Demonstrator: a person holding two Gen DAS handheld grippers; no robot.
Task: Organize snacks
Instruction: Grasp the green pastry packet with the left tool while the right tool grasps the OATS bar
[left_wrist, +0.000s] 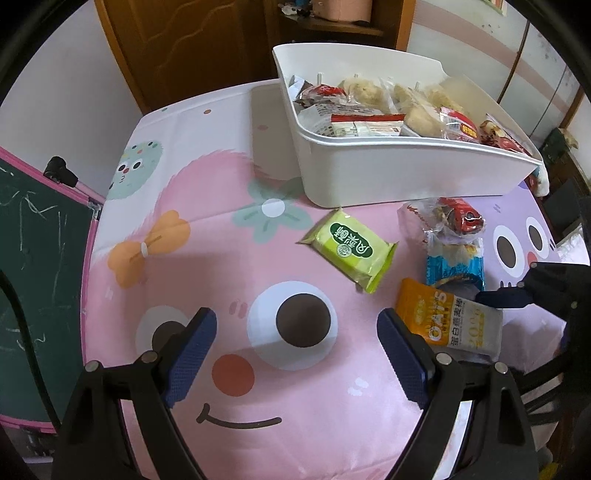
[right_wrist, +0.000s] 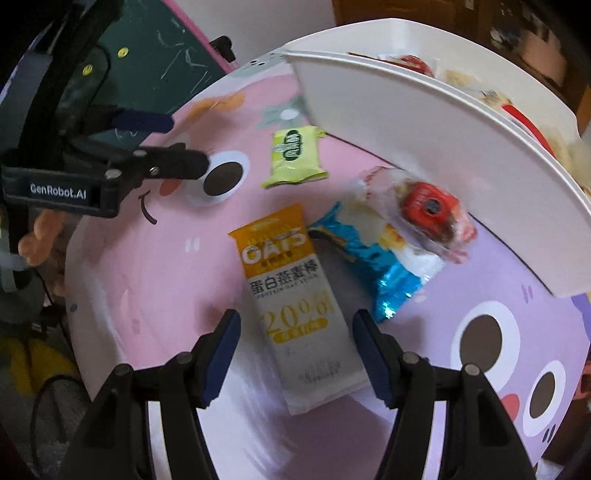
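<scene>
A white bin (left_wrist: 369, 173) holding several wrapped snacks stands at the back of the table; its wall also shows in the right wrist view (right_wrist: 406, 122). On the cloth lie a green packet (left_wrist: 349, 249) (right_wrist: 293, 157), an orange-and-white oat bar (left_wrist: 448, 319) (right_wrist: 295, 306), a blue-foil snack (left_wrist: 456, 267) (right_wrist: 373, 266) and a clear red-wrapped snack (left_wrist: 450, 218) (right_wrist: 424, 210). My left gripper (left_wrist: 295, 354) is open and empty above the cloth, left of the oat bar. My right gripper (right_wrist: 295, 350) is open, its fingers on either side of the oat bar's near half.
A pink cartoon tablecloth (left_wrist: 229, 258) covers the round table. A green chalkboard (left_wrist: 33, 266) stands past the left edge. A wooden door (left_wrist: 184, 48) is behind. The left gripper's body (right_wrist: 74, 177) shows at the left of the right wrist view.
</scene>
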